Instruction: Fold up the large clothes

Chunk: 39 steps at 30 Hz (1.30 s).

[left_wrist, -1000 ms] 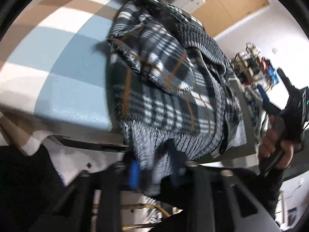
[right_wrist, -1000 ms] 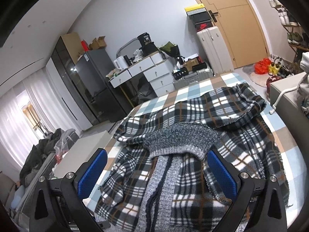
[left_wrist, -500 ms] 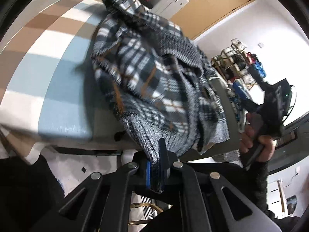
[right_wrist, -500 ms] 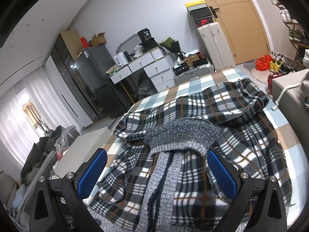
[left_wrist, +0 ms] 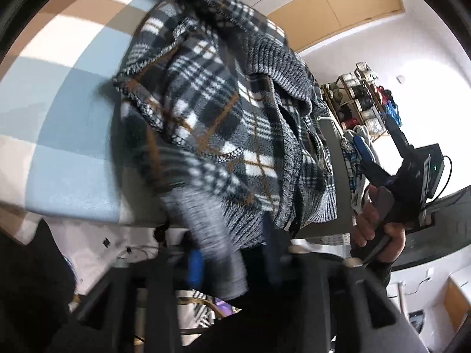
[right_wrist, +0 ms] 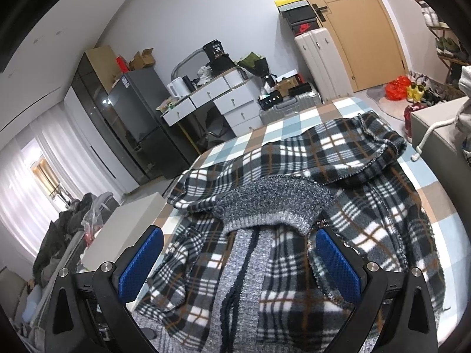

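A black, white and brown plaid fleece jacket [left_wrist: 212,111] [right_wrist: 294,176] lies crumpled on the checked bed [left_wrist: 73,103] [right_wrist: 297,123], its near end hanging over the front edge. Its grey knit hem [left_wrist: 212,235] hangs blurred between the blue pads of my left gripper [left_wrist: 232,260], whose jaws are opening; the pads stand apart from the cloth. My right gripper [right_wrist: 240,264] hovers wide open just above the jacket's grey knit strip [right_wrist: 247,279], with nothing gripped. In the left wrist view a hand [left_wrist: 376,220] holds that right gripper [left_wrist: 371,128] to the right of the bed.
A grey bench [right_wrist: 435,123] with a white cord stands right of the bed. A low white cabinet [right_wrist: 132,223] sits at the bed's left. White drawers [right_wrist: 223,94], suitcases [right_wrist: 318,58] and a dark fridge [right_wrist: 138,108] line the far wall.
Half a second ago my left gripper was shut on the grey knit hem; now its pads have parted and the hem hangs loose between them. The right gripper has stayed in place.
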Motion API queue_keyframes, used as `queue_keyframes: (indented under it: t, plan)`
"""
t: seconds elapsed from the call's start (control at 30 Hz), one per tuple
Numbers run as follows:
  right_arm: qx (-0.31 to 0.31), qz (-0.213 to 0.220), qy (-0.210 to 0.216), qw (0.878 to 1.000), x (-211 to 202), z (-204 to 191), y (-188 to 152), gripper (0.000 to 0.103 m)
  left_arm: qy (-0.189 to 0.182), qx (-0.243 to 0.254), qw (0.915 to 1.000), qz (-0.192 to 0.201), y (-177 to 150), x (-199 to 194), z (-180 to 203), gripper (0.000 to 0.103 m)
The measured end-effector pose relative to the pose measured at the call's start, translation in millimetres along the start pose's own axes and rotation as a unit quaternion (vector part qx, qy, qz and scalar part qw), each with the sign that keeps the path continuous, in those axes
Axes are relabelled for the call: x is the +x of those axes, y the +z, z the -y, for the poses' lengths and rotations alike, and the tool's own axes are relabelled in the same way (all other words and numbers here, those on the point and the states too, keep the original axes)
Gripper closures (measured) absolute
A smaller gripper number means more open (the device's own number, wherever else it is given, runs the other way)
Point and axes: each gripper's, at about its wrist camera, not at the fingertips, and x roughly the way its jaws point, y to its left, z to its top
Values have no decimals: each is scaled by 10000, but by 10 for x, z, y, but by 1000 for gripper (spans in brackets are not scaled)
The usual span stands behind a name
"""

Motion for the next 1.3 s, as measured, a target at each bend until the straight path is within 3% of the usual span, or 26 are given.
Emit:
queue_keyframes:
  t: [0.3,0.33,0.4,0.63,0.7,0.9,1.07,1.2,1.3]
  plan:
    - [-71,23,55,10000,-12,-38,7,0,-3,131,9998,143,39,41,72,59]
    - [-77,25,59,9999,-16,-38,8,0,6,123,9998,142,45,43,75,63]
    - [-68,25,71,9999,-16,-33,10,0,46,131,9998,160,60,37,76,100]
    - [111,-94,236,9996,-73,-97,-49,0,-407,-26,9989,248,74,-148,129,102]
    - [445,-106,596,9972,-143,-115,-132,0,-574,-91,9980,243,81,-200,148,102]
    - [1380,-545,1766,9730,-311,-383,-745,0,-811,18,9964,262,149,-304,285,102]
    - [2056,-926,2095,9514,-231,-600,-1285,0,-1016,121,9946,183,257,-312,392,102]
    - [2742,-1443,2176,9256,128,-647,-1598,0,-1262,36,9919,106,300,-325,385,102]
    - [3261,-1768,2304,8996,405,-613,-1752,0,-1420,19,9898,77,335,-361,405,102]
